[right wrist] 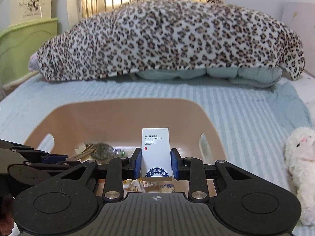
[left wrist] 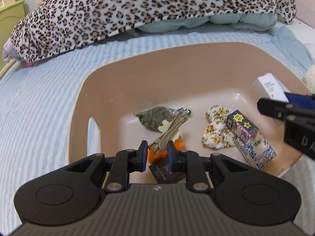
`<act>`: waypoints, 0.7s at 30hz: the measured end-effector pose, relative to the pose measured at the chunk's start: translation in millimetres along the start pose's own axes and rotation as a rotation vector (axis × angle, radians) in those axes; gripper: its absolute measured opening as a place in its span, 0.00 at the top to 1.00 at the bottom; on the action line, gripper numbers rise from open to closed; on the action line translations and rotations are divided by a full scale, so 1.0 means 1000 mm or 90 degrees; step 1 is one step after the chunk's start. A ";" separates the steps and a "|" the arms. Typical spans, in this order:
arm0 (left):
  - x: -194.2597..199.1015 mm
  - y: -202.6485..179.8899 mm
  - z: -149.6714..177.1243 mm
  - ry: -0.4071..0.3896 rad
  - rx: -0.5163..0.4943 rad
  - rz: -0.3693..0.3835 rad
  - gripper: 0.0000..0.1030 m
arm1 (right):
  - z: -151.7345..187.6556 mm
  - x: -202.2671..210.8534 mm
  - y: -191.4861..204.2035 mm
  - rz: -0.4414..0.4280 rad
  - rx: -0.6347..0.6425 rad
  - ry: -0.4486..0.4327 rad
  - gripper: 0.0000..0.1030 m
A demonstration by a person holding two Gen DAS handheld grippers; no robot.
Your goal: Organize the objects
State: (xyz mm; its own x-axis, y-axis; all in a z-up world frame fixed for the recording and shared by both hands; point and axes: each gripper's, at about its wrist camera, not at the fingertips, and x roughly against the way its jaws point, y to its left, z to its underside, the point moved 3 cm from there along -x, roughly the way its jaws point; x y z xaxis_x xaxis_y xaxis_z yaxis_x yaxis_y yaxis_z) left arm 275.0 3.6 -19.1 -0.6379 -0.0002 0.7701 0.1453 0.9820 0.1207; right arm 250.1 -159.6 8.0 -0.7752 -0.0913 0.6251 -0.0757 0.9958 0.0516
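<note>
A beige plastic basin (left wrist: 177, 63) sits on the bed; it also shows in the right wrist view (right wrist: 118, 118). My left gripper (left wrist: 157, 151) is shut on a metal hair clip (left wrist: 169, 131) and holds it over the basin. My right gripper (right wrist: 156, 162) is shut on a white hotel-supplies box (right wrist: 156, 149), upright above the basin's right side; the box (left wrist: 268, 85) also shows in the left wrist view. In the basin lie a green packet (left wrist: 153, 118), a floral cloth (left wrist: 216, 131), a colourful small box (left wrist: 244, 125), a blue-patterned box (left wrist: 256, 151), an orange item (left wrist: 177, 146) and a dark box (left wrist: 165, 174).
A leopard-print blanket (right wrist: 167, 39) over a pale pillow (right wrist: 236, 74) lies at the back of the striped bed cover (left wrist: 39, 108). A white plush toy (right wrist: 301, 157) lies right of the basin. Green and cream bins (right wrist: 25, 39) stand at the left.
</note>
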 end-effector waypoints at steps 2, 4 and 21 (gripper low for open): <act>0.003 0.002 -0.001 0.004 0.008 0.006 0.75 | 0.003 -0.005 0.002 0.002 0.004 0.015 0.70; 0.010 0.003 -0.002 0.006 0.018 0.016 0.50 | 0.004 -0.004 0.004 0.006 0.013 0.015 0.59; 0.105 0.007 0.003 -0.055 0.052 0.018 0.22 | 0.000 0.088 0.006 0.011 0.028 -0.001 0.20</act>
State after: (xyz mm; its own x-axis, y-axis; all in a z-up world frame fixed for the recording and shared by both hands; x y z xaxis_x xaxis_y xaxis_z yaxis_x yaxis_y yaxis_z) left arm 206.2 11.0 60.8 -0.6984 0.0399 0.7146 0.1033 0.9936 0.0455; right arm 181.6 -162.0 63.5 -0.7777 -0.0735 0.6244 -0.0895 0.9960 0.0058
